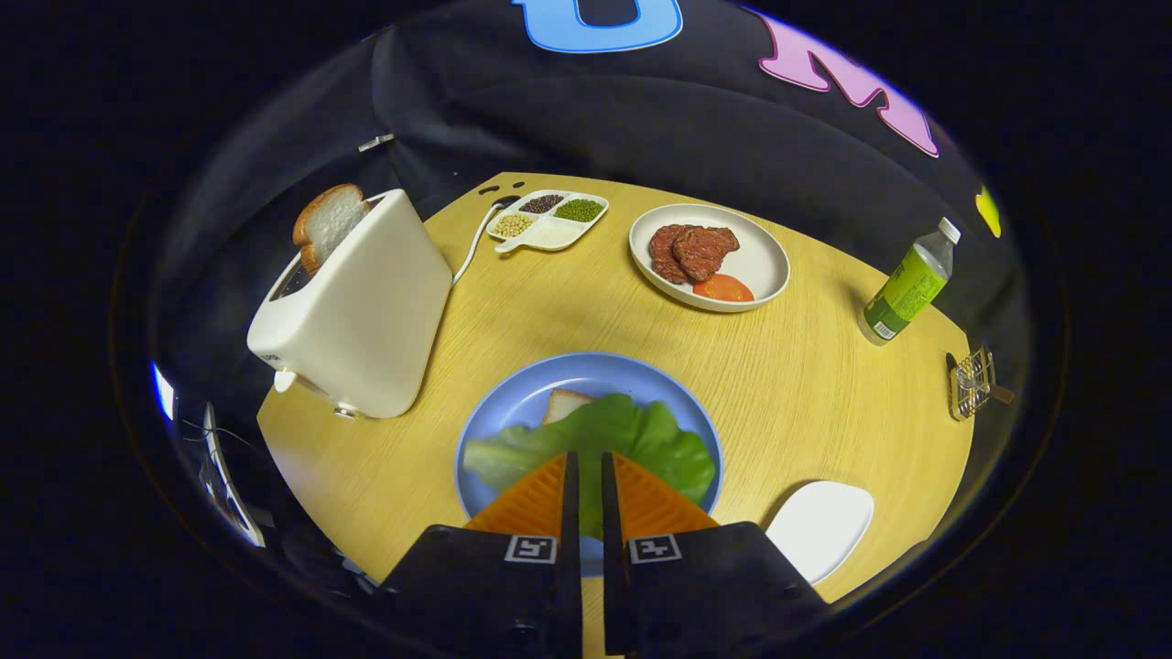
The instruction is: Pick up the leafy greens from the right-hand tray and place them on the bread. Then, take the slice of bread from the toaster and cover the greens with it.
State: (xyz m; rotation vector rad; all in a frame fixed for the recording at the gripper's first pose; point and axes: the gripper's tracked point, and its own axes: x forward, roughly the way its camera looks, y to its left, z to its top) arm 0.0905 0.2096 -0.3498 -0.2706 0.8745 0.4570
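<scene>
A: Item one, the gripper (586, 462). We are seeing its jaws drawn close, only a thin gap between the orange fingers (526, 503). Whether they are pinching the leaf below, we cannot tell.

B: Item two, the leafy greens (604, 439). We are logging them as lying on the blue plate (513, 403), right under and just ahead of the fingertips, spreading to both sides of them.

A: Item three, a slice of bread (566, 403). We are seeing one corner of it poking out from beneath the far edge of the greens, on that same plate.

B: Item four, the toaster (352, 311). We are noting it standing on the bench (806, 394), left of the plate and tilted in this view, with a second bread slice (328, 224) sticking up out of its slot.

A: Item five, the white tray (819, 526). We are finding it near the plate, on the right of the fingers.

B: Remaining stock beyond the plate: a white plate (765, 265) carrying meat pieces (691, 252) and a tomato slice (723, 288); a divided dish (549, 221) of beans and grains; a bottle (906, 284) with a green label, well off to the right; a small wire rack (972, 383) near the bench's right edge.
</scene>
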